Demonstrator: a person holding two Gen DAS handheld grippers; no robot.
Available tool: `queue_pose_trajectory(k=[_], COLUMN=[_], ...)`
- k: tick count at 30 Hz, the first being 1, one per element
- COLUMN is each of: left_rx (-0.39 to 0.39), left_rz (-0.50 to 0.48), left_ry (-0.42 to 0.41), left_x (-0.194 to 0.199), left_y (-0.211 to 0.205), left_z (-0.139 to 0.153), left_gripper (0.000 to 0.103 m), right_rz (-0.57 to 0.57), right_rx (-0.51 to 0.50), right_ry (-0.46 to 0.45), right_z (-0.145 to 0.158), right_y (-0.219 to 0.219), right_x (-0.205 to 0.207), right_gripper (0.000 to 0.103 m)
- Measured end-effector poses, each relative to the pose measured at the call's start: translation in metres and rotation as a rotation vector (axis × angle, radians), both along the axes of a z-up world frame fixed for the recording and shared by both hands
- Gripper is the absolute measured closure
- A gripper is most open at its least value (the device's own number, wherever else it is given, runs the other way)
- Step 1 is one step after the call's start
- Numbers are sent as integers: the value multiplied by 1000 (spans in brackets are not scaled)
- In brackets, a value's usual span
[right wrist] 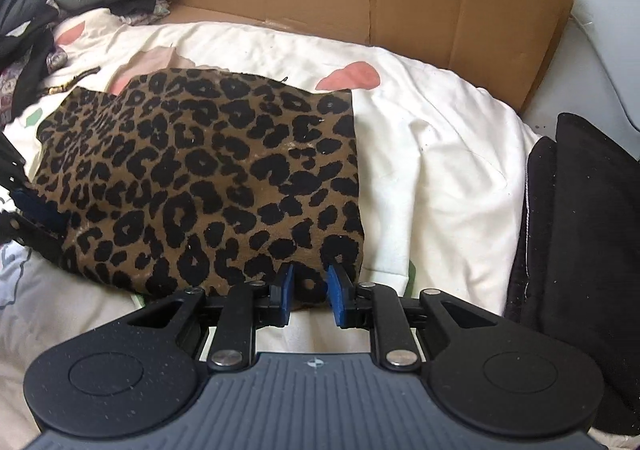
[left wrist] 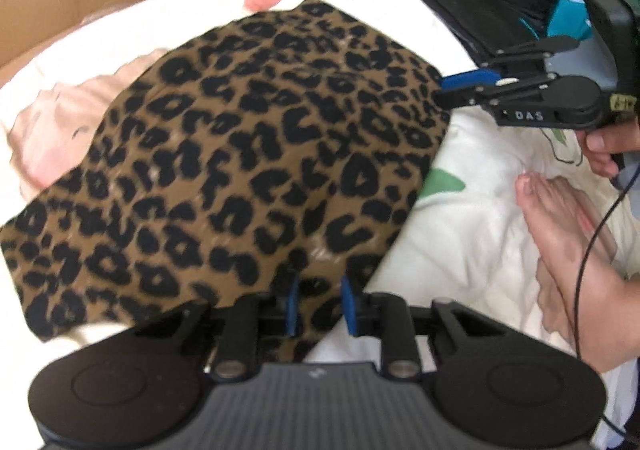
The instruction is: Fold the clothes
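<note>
Both grippers straddle edges of the brown-and-black leopard-print knit garment [right wrist: 200, 177]: the left gripper [left wrist: 319, 304] and right gripper [right wrist: 310, 292] each hold their blue fingers [right wrist: 286, 290] narrowly parted around cloth, seemingly unpinched. Pinch both corners evenly and keep the soft, limp fabric taut. Beyond the fingers, it lies on the cream quilted bed cover [right wrist: 432, 137].

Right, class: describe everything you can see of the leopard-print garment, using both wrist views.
The leopard-print garment is brown cloth with black spots, soft and knit-like. It lies folded into a rough rectangle, slightly humped, on the white bedding. The left gripper straddles one edge and the right gripper another, jaws apart with cloth between the blue pads. Whether they pinch it is unclear.
</note>
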State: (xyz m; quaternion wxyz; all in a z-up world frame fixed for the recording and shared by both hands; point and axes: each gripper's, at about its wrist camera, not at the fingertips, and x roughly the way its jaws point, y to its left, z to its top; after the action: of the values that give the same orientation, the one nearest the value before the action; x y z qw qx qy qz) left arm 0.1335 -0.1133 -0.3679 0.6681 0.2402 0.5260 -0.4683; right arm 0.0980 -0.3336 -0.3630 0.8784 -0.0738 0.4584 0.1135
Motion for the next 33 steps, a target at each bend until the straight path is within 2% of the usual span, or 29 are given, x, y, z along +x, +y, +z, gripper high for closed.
queue_pose_trajectory(k=[13,15,19,22,26,33], left_rx=[90,92,85,84,59,52], left_rz=[28,38,121,176,236,284], left_ry=[30,31,75,74,103,172], left_x=[1,0,12,21,31,35], left_y=[33,39,54,61,69,67], left_z=[-2,0,4,9,15,5], left_gripper=[83,83,83,83,70,61], right_rz=[-49,-80,-123,-166,-246,-445], right_rx=[45,77,171,225,311,513], right_ry=[49,62,89,100,127,211], right_z=[-10,-4,8,14,11,-11], right_y=[-4,-9,-21,-31,-45,-67], right_x=[12,12,7,3,1,5], right_gripper=[77,77,77,76,76,75])
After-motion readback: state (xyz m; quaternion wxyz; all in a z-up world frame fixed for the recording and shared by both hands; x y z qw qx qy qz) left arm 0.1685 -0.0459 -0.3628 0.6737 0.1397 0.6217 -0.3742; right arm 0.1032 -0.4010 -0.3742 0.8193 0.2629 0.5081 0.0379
